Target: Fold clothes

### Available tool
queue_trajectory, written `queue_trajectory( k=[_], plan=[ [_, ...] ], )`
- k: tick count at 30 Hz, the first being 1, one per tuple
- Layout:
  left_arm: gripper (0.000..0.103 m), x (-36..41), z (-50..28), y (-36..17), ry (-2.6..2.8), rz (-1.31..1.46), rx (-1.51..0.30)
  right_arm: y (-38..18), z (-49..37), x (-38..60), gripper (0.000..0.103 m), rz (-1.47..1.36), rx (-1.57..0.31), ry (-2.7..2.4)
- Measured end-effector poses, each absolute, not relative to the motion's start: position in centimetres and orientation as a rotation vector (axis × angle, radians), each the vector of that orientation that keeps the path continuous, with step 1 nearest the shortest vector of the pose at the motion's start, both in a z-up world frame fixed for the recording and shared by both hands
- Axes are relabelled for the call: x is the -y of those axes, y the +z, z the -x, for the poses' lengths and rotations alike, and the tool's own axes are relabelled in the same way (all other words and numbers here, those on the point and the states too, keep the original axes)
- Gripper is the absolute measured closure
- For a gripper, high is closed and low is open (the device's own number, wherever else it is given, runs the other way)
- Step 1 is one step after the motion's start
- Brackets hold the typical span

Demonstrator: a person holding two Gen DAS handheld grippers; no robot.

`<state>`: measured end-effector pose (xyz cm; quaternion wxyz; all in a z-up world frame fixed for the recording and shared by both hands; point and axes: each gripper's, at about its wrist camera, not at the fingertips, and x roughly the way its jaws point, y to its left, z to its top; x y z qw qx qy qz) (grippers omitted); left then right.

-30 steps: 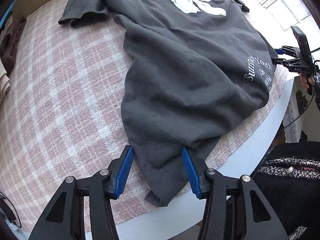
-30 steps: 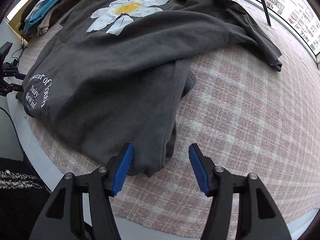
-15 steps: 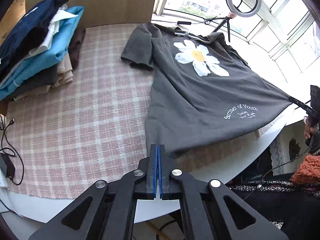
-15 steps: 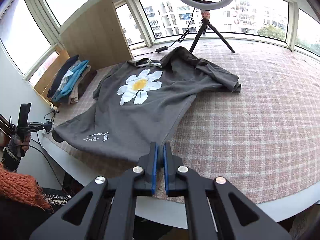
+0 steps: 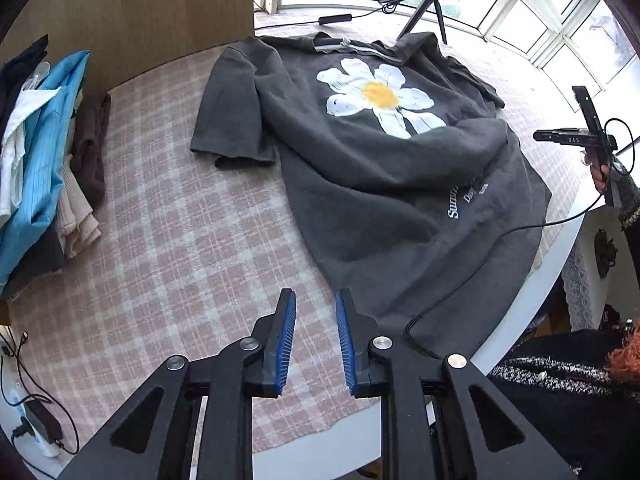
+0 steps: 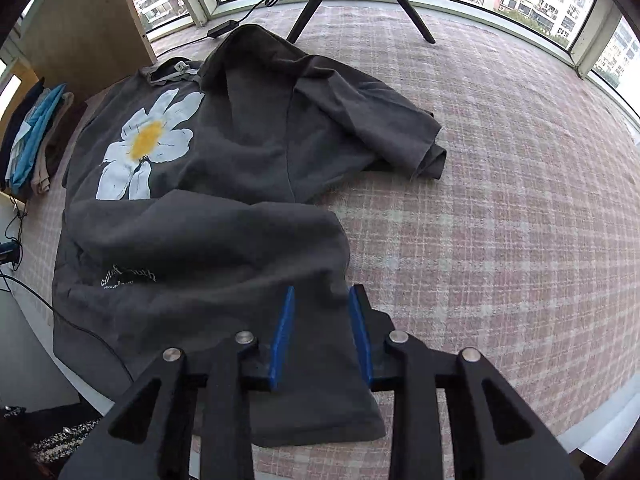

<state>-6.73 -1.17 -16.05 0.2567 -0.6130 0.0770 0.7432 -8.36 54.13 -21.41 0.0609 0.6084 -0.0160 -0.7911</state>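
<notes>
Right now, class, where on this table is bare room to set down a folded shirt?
Bare cloth lies between the clothes pile and the T-shirt, and right of the T-shirt toward the windows. The pile's side is crowded.

A dark grey T-shirt with a white daisy print [image 5: 384,168] lies on the pink checked tablecloth [image 5: 180,240], filling the centre and right of the left wrist frame. A stack of folded clothes [image 5: 40,152] sits at the left edge. A black tripod with a ring light [image 5: 432,8] stands behind the collar, top right. A thin black cable [image 5: 480,268] crosses the hem, lower right.
</notes>
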Motion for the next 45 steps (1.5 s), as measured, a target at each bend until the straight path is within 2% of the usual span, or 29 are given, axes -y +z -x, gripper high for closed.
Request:
queue_trajectory(
  k=[4, 8, 10, 11, 13, 14, 15, 17, 19, 20, 21, 26, 28, 31, 34, 37, 38, 39, 41, 45],
  plan=[
    [0.076, 0.5, 0.4, -19.2, 1.885, 1.767, -0.097, -23.6, 3.5, -55.6, 0.05, -1.876, 0.093, -2.335],
    [0.072, -0.8, -2.4, -21.7, 1.817, 1.835, 0.013, -25.6, 0.8, -55.8, 0.05, -1.913, 0.101, -2.262],
    [0.064, -1.7, -2.6, -22.6, 1.81, 1.847, 0.042, -26.3, 0.5, -55.5, 0.05, -1.911, 0.075, -2.244],
    [0.063, -2.2, -2.6, -22.9, 1.812, 1.854, 0.03, -26.5, 0.5, -55.3, 0.049, -1.907, 0.066, -2.239],
    [0.07, -3.1, -2.7, -23.6, 1.816, 1.868, -0.001, -26.8, 0.5, -54.8, 0.048, -1.894, 0.037, -2.234],
    [0.088, -3.4, -2.7, -23.8, 1.822, 1.87, -0.008, -26.8, 0.5, -54.5, 0.047, -1.882, 0.012, -2.233],
    [0.093, -3.5, -2.6, -23.8, 1.823, 1.869, 0.002, -26.8, 0.4, -54.2, 0.047, -1.871, -0.013, -2.233],
    [0.097, -3.2, -2.4, -23.2, 1.841, 1.853, 0.034, -27.0, 0.3, -53.9, 0.047, -1.851, -0.053, -2.236],
    [0.098, -2.7, -2.1, -22.3, 1.861, 1.834, 0.055, -26.8, 0.1, -54.3, 0.058, -1.85, -0.011, -2.229],
    [0.098, -2.4, -1.9, -21.7, 1.879, 1.826, 0.062, -26.7, 0.1, -54.6, 0.086, -1.851, 0.017, -2.225],
    [0.098, -2.0, -1.8, -21.1, 1.898, 1.818, 0.069, -26.7, 0.0, -54.9, 0.101, -1.851, 0.044, -2.221],
    [0.098, 0.5, 0.4, -16.4, 2.01, 1.723, 0.131, -23.1, -0.7, -56.5, 0.101, -1.724, 0.209, -2.277],
    [0.098, 0.8, 3.0, -15.0, 2.06, 1.682, 0.094, -21.3, 0.0, -56.7, 0.101, -1.646, 0.253, -2.315],
    [0.098, 0.6, 9.2, -14.4, 2.106, 1.632, 0.055, -19.8, 3.8, -56.0, 0.101, -1.591, 0.21, -2.389],
    [0.094, -0.1, 16.7, -16.9, 2.11, 1.678, 0.085, -20.9, 8.7, -55.7, 0.1, -1.679, 0.167, -2.424],
    [0.092, 0.0, 19.2, -19.0, 2.107, 1.776, 0.043, -22.3, 9.6, -55.7, 0.098, -1.803, 0.181, -2.309],
    [0.085, 0.1, 19.0, -19.3, 2.093, 1.778, 0.039, -22.4, 8.6, -55.3, 0.087, -1.81, 0.14, -2.294],
    [0.081, 0.1, 18.8, -19.6, 2.079, 1.779, 0.034, -22.6, 7.4, -55.0, 0.066, -1.815, 0.095, -2.292],
    [0.064, 0.2, 18.4, -20.2, 2.051, 1.783, 0.026, -23.0, 5.1, -55.1, 0.048, -1.827, 0.085, -2.285],
    [0.062, 0.3, 17.6, -21.4, 1.994, 1.788, 0.009, -24.7, 1.7, -56.2, 0.048, -1.878, 0.194, -2.258]
  ],
)
